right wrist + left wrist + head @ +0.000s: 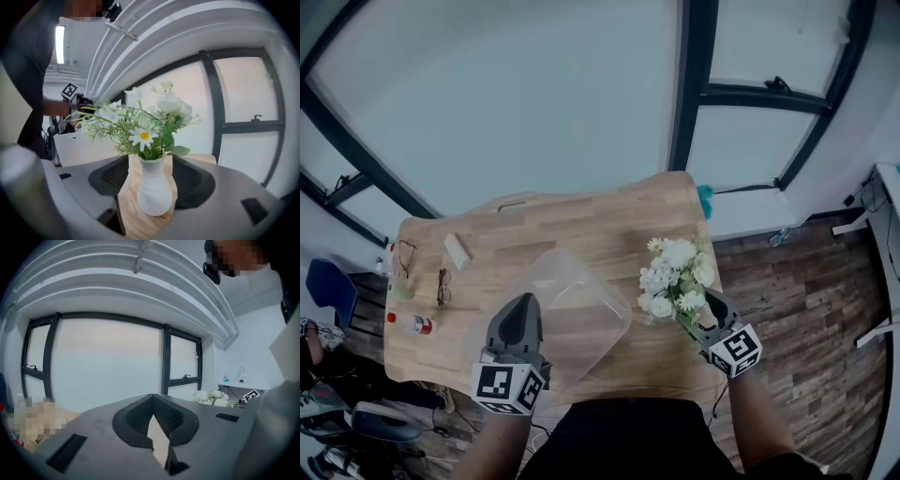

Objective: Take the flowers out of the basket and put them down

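Right gripper view, claw straddling flower vase

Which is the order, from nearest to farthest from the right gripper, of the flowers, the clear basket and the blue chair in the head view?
1. Flowers: on the table's right side, directly in front of the right gripper.
2. Clear basket: in the middle of the table, to the left of that gripper.
3. Blue chair: off the table, at the far left.

The wooden table holds a flower vase, clear basket, spectacles and a bottle.
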A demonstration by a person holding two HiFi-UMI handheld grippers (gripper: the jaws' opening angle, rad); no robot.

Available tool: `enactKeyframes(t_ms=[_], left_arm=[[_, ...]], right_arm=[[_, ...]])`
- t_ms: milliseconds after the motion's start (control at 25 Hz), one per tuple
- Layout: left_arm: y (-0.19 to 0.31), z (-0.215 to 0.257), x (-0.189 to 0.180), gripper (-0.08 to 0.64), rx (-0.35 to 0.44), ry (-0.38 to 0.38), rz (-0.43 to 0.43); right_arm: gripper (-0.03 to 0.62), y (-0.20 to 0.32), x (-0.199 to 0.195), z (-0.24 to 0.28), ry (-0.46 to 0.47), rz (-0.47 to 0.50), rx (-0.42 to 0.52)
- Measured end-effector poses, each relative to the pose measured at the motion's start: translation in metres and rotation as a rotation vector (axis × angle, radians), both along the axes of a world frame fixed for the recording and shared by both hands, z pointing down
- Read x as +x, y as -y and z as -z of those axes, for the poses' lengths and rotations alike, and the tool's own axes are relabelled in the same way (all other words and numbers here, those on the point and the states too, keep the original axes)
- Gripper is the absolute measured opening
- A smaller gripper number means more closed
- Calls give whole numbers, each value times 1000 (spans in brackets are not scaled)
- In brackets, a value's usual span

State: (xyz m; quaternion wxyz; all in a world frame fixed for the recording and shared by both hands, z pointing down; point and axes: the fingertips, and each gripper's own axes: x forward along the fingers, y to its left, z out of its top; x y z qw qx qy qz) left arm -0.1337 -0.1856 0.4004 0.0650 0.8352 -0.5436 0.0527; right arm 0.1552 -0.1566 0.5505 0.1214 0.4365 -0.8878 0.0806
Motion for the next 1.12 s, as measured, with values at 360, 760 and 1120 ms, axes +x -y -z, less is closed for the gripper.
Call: enactKeyframes(t_ms=[360,760,1120], left_arm=[[-4,8,3,5,27,-30,-70],[-10,-4,11,5,35,0,-118],[-7,-20,13,5,-2,4,-113]], right_arm=[[290,-32,23,31,31,-123,36],[115,-43,43,72,-22,-245,115],[28,-40,62,92,94,-289,132]])
